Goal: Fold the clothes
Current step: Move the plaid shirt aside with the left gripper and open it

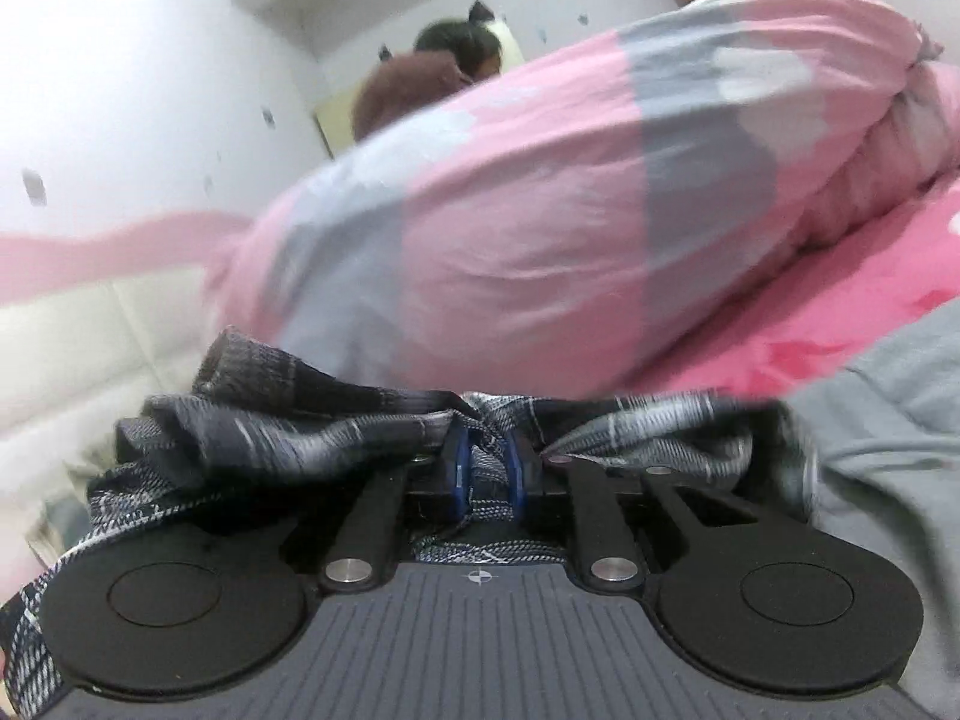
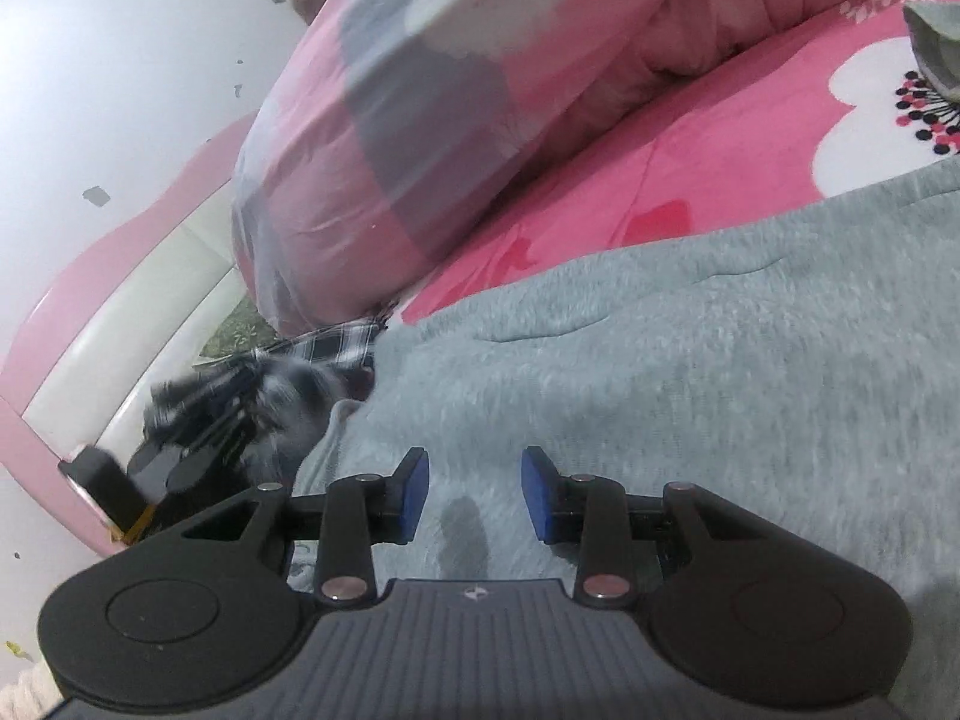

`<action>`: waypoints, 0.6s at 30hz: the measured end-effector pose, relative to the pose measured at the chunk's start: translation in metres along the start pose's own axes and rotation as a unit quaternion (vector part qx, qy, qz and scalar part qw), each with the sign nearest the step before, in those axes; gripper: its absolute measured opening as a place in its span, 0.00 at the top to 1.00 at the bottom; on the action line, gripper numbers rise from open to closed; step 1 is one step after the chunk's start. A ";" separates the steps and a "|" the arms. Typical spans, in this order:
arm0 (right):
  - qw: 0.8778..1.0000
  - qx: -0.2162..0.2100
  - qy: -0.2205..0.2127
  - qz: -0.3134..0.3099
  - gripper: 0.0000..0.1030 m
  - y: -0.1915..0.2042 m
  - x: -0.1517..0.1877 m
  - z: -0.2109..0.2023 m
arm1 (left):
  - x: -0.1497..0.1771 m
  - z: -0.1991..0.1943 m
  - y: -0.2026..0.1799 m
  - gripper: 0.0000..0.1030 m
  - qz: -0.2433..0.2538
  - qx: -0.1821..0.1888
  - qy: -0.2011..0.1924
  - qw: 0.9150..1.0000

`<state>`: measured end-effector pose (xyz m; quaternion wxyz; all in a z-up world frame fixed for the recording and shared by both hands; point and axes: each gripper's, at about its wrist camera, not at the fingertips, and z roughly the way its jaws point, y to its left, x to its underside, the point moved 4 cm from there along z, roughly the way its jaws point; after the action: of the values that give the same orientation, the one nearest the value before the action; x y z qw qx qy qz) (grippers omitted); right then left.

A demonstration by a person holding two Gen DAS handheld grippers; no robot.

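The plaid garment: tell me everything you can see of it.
The plaid garment is woven cloth in black, grey and white checks. It is bunched and crumpled, not flat or folded. The left gripper is shut on a gathered fold of it, and loose cloth drapes over both sides of the jaws. In the right wrist view it lies at the bed's edge beside the grey blanket, below the pink quilt. Blur hides finer detail.

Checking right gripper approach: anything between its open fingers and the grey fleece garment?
Nothing visible. The right gripper hangs open directly over the grey fleece garment. The left gripper, off to the side, grips the plaid garment.
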<state>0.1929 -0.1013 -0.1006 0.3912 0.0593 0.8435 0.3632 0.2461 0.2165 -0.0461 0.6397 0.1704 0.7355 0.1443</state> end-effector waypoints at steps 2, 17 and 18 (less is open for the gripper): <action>1.000 -0.003 0.001 0.000 0.64 -0.001 0.001 0.001 | 0.004 0.009 0.020 0.84 0.001 -0.018 -0.005 1.000; 0.999 -0.044 0.001 0.009 0.63 -0.010 0.000 0.012 | 0.028 0.051 0.105 0.70 0.016 -0.177 0.044 0.983; 0.999 -0.045 0.001 0.010 0.63 -0.010 0.000 0.012 | 0.026 0.045 0.100 0.70 0.021 -0.178 0.047 0.983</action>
<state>0.2034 -0.1019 -0.1128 0.3892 0.0500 0.8261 0.4045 0.2941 0.3180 -0.0329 0.6215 0.0624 0.7232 0.2946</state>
